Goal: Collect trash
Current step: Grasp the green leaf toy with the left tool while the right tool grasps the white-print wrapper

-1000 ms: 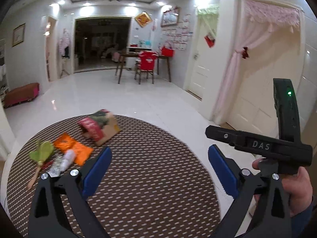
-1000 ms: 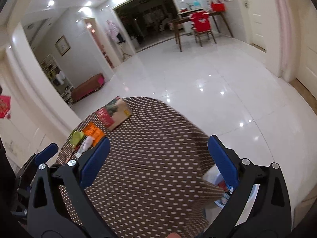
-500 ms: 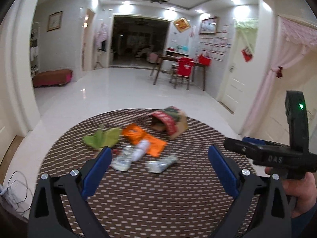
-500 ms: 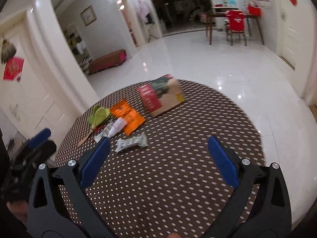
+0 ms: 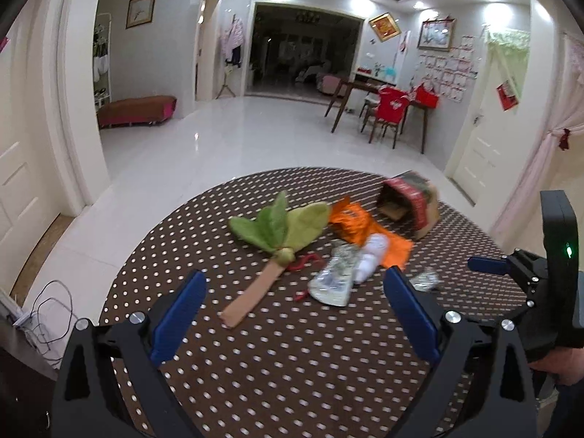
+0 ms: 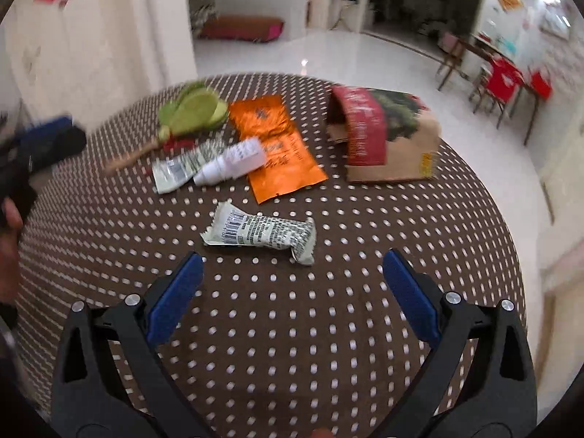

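Trash lies clustered on the round dotted table: a crumpled white wrapper nearest, then an orange packet, white bottle and paper bag. Right gripper hovers just short of the wrapper, jaws wide and empty. Left gripper is equally wide, holding nothing.

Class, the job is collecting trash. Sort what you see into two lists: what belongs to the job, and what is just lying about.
Belongs to the job:
orange wrapper
crumpled white wrapper
small white bottle
flat silver wrapper
torn paper bag

Just lying about:
green leaf toy
bench
red chair
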The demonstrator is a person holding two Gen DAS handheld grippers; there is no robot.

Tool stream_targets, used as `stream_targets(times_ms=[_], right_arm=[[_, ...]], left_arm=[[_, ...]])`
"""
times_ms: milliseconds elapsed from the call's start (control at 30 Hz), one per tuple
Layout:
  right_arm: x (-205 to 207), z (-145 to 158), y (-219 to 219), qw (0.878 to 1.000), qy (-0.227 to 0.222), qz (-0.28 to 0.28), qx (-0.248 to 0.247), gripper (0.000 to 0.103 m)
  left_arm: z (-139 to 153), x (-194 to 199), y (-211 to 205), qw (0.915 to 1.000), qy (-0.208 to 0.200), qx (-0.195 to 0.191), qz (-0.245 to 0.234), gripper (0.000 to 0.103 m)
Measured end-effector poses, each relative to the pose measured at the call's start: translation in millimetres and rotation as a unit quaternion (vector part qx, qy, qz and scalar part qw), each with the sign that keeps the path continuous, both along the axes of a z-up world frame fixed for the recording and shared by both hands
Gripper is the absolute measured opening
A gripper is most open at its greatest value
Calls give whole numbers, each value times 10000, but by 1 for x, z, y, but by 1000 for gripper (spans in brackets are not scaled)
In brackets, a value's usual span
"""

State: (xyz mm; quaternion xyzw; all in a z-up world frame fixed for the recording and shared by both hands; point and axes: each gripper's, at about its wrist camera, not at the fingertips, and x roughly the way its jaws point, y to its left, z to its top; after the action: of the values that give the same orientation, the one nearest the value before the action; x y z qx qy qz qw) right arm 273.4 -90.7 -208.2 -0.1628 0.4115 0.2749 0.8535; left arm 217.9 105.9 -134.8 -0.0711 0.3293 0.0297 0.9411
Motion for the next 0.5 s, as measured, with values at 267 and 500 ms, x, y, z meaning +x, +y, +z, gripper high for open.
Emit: stream_targets(times_ms=[267,500], right_arm=[[31,-15,19,9984,144,513,179,57],[45,-17,12,9971,182,528,513,40]], left_arm=[[-30,41,27,9971,562,378,357,96],[-36,71,38,9945,772,561,420,96]])
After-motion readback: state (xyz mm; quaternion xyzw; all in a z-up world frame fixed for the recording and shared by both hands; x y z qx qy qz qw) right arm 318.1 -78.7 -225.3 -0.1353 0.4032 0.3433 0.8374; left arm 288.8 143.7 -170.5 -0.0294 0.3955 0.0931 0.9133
